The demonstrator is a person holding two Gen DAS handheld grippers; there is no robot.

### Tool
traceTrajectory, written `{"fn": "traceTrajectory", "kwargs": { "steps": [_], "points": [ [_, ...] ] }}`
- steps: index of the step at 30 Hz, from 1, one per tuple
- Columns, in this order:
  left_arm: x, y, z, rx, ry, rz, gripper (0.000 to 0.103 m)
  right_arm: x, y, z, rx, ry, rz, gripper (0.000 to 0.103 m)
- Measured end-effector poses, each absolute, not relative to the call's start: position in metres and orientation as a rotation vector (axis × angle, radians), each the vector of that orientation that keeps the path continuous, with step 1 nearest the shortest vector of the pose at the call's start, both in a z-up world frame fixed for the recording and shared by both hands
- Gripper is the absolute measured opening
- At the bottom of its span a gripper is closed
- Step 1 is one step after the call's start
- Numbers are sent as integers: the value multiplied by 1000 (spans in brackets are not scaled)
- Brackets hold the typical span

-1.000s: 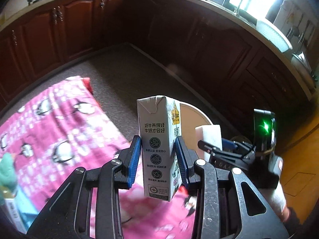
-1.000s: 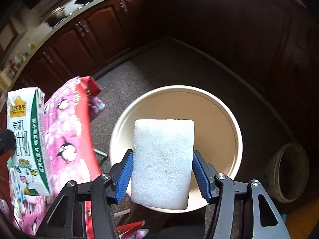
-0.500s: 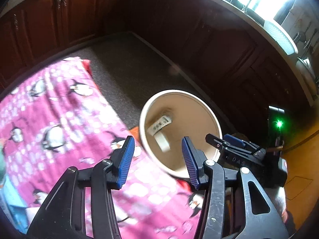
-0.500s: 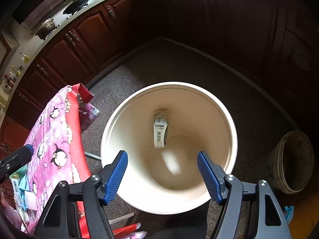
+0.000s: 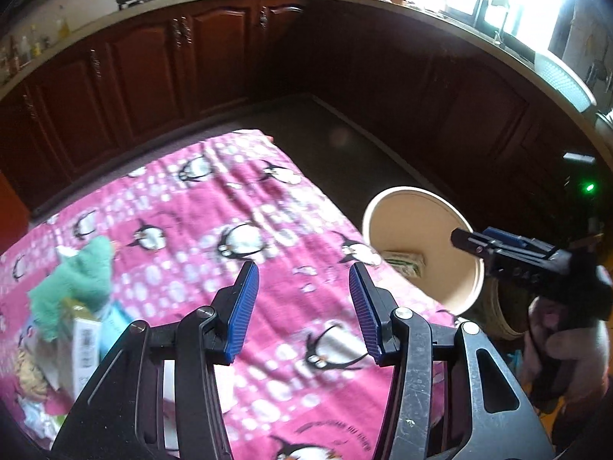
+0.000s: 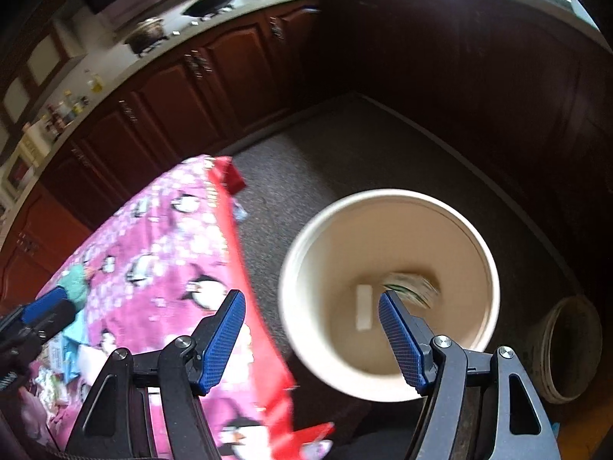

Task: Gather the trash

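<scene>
Left claw (image 5: 300,303) wide, nothing in it, hanging over pink penguin cloth (image 5: 214,207) on desk. Right claw (image 6: 311,339) wide, empty, above cream bucket (image 6: 387,199) on floor. Milk carton (image 6: 412,285) and white sponge (image 6: 363,306) at bucket bottom. More trash (image 5: 72,306) piled at desk's left edge.

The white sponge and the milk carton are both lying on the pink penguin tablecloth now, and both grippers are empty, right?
Not quite. The white sponge and milk carton lie inside the round cream bucket on the floor, not on the pink penguin tablecloth; the right wrist view shows this. The left gripper and right gripper are indeed empty.
</scene>
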State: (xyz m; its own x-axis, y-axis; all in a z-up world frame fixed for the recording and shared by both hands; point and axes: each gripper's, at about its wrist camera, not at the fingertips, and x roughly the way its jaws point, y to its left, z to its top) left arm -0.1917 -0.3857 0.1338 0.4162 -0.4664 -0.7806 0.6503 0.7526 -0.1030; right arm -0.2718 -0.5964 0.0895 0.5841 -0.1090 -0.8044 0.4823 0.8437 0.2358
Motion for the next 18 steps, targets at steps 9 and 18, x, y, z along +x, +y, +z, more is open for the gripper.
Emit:
{"fn": "traceTrajectory", "kwargs": {
  "steps": [9, 18],
  "points": [
    [-194, -348, 141, 204, 873, -636, 47, -250, -534, 120, 370, 865, -238, 75],
    [-188, -301, 144, 159, 859, -563, 47, -229, -486, 122, 341, 876, -142, 75]
  ]
}}
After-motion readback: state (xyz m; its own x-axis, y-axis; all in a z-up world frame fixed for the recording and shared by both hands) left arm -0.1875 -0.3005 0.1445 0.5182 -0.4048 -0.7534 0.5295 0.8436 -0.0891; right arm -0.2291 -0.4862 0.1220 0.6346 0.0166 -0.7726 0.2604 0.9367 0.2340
